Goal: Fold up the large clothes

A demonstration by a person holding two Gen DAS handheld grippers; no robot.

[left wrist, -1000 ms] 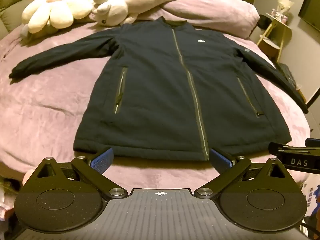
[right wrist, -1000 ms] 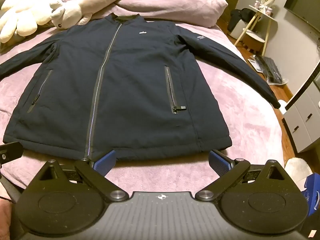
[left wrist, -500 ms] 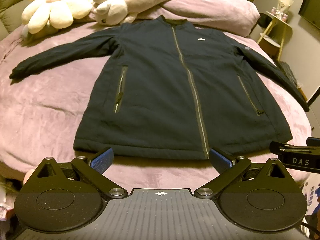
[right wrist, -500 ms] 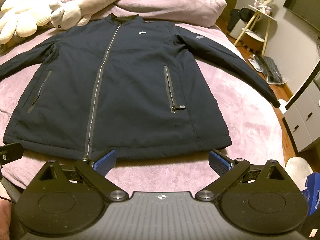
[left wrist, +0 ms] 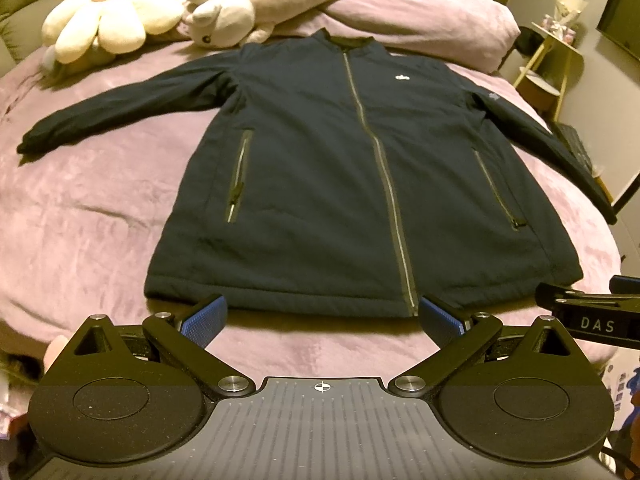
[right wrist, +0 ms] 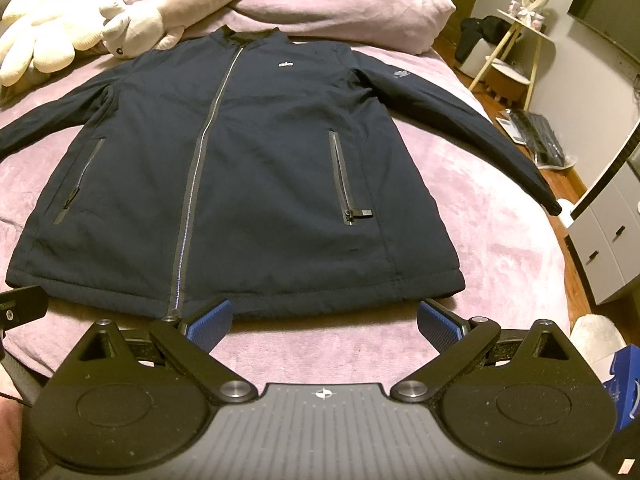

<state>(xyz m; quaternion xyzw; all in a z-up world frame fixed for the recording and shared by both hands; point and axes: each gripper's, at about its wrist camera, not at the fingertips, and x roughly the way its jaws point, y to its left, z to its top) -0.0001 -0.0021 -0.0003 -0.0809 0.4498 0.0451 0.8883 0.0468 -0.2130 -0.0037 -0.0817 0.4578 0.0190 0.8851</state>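
Plush mauve blanket [left wrist: 100, 216], quilted navy jacket [left wrist: 320, 184] flat, left tool [left wrist: 320, 322], right tool [right wrist: 325, 322] wide open, empty

You've got a mauve plush bedspread [right wrist: 500, 240] under warm dim light. White drawer cabinet [right wrist: 608, 248] at 3 o'clock, wood-legged side table [right wrist: 516, 60] at 1, dark wall TV [right wrist: 612, 8], cream plush toys [left wrist: 108, 16] at 11.

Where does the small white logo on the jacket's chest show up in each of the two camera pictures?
Left wrist view: the white logo sits right of the main zipper, upper centre-right of the picture.
Right wrist view: the white logo again sits right of the main zipper, but upper centre-left of the picture.
Shared landmark: the main zipper running from collar to hem of the jacket.
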